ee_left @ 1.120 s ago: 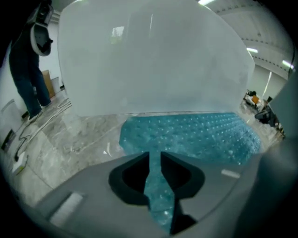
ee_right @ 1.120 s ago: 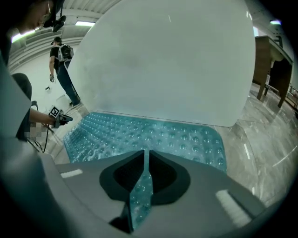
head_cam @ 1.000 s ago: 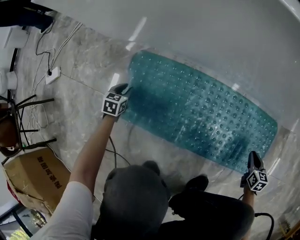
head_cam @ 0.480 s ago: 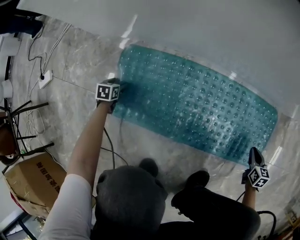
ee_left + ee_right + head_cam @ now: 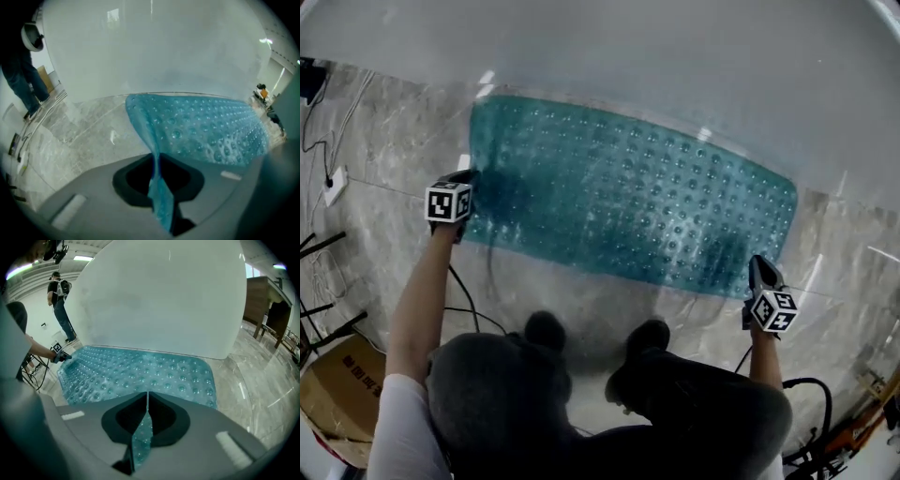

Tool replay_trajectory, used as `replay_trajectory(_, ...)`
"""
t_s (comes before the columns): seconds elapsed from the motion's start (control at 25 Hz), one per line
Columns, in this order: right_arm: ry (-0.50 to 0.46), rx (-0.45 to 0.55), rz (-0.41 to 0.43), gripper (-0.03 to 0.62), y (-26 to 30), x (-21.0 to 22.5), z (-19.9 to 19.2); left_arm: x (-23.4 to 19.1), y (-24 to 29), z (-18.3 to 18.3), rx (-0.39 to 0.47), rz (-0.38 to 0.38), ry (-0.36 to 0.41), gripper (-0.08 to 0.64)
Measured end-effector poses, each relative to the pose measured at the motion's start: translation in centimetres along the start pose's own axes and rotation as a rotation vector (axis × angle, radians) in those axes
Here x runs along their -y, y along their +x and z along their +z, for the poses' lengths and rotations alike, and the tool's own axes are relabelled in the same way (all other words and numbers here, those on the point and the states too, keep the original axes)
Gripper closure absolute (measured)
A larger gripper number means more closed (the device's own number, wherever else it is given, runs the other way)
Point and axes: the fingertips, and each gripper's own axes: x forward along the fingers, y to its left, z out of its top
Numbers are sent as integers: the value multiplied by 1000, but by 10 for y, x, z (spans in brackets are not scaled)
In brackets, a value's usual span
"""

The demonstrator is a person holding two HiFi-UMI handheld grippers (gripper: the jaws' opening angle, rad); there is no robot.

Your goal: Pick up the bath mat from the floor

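Now the grasp looks set — the left gripper (image 5: 470,178), jaws just now closing, pinches the bath mat (image 5: 628,202) at its left edge; the right gripper (image 5: 757,268) clamps its near right corner. It lies mostly on the floor (image 5: 384,141) — next, lift both ends evenly.

The head view looked steeply down from above the person, far enough off to take in the whole mat (image 5: 628,211), the floor (image 5: 384,141) round it, the left gripper (image 5: 472,178) at the mat's left end and the right gripper (image 5: 759,269) at its near right corner. The left gripper view sat low and close behind its own jaws, facing along the mat from that left end toward the white wall (image 5: 164,56). The right gripper view sat likewise at the opposite corner, facing back across the mat, with the left gripper small at its left edge. All three shared the mat, floor and wall.
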Motion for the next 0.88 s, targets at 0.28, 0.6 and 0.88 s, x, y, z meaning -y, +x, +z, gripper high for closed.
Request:
replay_trajectory(0.28, 4, -12, -105, 559, -3, 62, -7, 34, -22, 7, 21, -44, 55, 528)
replay_trajectory(0.6, 72, -79, -184, 484, 11, 142, -22, 51, -34, 15, 55, -61, 81, 529)
replay_trajectory(0.88, 189, -144, -156, 225, 41, 168, -33, 62, -33, 17, 66, -68, 108, 529)
